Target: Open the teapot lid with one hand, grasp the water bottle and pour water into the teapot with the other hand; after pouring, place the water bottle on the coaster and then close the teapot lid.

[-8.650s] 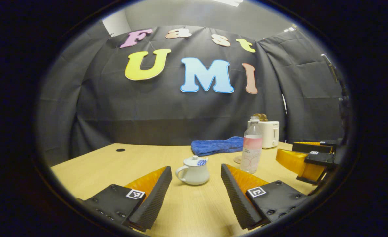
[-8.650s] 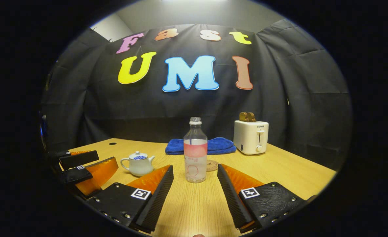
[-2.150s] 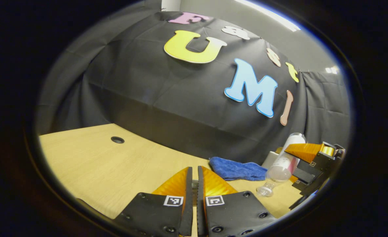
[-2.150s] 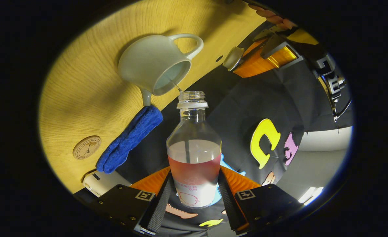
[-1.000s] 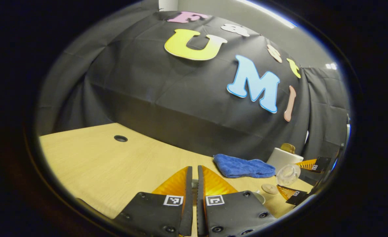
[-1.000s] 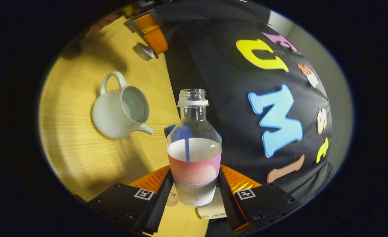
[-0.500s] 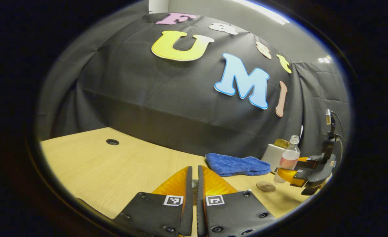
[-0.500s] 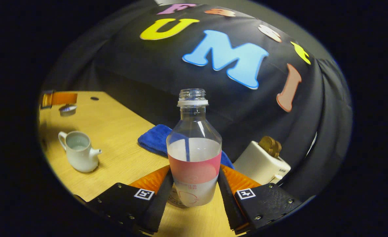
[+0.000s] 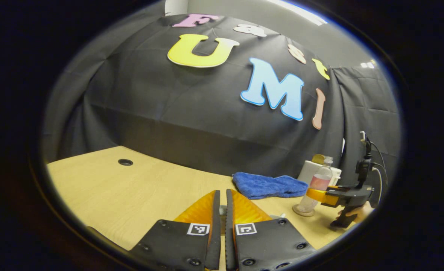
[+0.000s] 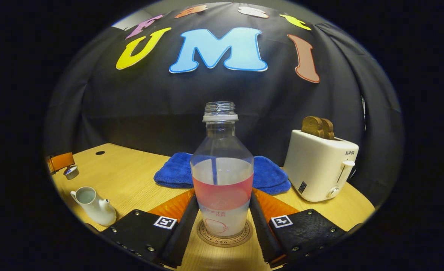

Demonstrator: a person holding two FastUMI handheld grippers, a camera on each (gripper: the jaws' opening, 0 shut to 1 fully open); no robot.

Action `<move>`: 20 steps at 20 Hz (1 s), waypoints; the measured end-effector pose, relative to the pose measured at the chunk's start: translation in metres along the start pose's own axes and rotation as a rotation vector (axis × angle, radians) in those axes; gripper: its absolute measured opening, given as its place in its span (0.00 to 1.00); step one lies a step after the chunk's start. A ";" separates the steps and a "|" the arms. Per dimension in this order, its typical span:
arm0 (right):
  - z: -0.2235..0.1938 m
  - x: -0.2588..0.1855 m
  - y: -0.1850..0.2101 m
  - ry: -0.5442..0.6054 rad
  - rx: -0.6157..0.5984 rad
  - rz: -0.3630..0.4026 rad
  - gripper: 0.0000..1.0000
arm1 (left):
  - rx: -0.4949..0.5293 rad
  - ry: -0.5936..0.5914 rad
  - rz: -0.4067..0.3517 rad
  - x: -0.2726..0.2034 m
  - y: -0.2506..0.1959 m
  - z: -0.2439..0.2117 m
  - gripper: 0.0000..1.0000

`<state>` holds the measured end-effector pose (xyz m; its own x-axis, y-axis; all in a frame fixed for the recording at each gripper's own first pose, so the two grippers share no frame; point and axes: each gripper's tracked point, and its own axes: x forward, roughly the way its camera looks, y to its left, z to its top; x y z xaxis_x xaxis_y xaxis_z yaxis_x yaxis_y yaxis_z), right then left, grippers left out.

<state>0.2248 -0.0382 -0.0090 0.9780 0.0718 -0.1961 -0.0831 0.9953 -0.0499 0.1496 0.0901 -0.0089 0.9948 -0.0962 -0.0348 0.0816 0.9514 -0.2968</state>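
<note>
Square black-and-white coded markers sit on both finger plates of the right gripper (image 10: 222, 194) and of the left gripper (image 9: 222, 192). Between the right fingers, the water bottle (image 10: 222, 180) carries print too small to read, and lettering rings the coaster (image 10: 241, 235) beneath. Right of the tool, the toaster (image 10: 320, 165) bears a short brand word.

Left gripper view: left gripper (image 9: 222, 210) fingers are sitting nearly together, hiding whatever's between them; can't confirm lid there.

Right gripper view: teapot lid (image 10: 71, 172) at 9 o'clock is too small for detail, gripper above it getting cut by edge. Water bottle (image 10: 222, 177) is covering coaster (image 10: 225, 235) centre and towel (image 10: 271, 175) middle. Teapot (image 10: 94, 207) handle partly clipped at 8 o'clock.
</note>
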 end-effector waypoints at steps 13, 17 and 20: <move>0.007 -0.049 -0.001 -0.042 0.091 -0.052 0.96 | 0.007 -0.004 -0.026 -0.001 -0.012 0.000 0.12; 0.001 -0.086 0.012 -0.079 0.044 -0.053 0.96 | 0.023 -0.004 -0.041 -0.001 -0.023 -0.001 0.12; -0.006 -0.112 0.024 -0.089 0.014 -0.043 0.96 | 0.041 0.009 -0.085 -0.004 -0.047 -0.007 0.12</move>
<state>0.1122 -0.0224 0.0058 0.9938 0.0334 -0.1061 -0.0381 0.9984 -0.0422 0.1415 0.0442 -0.0012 0.9835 -0.1799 -0.0198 0.1687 0.9508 -0.2599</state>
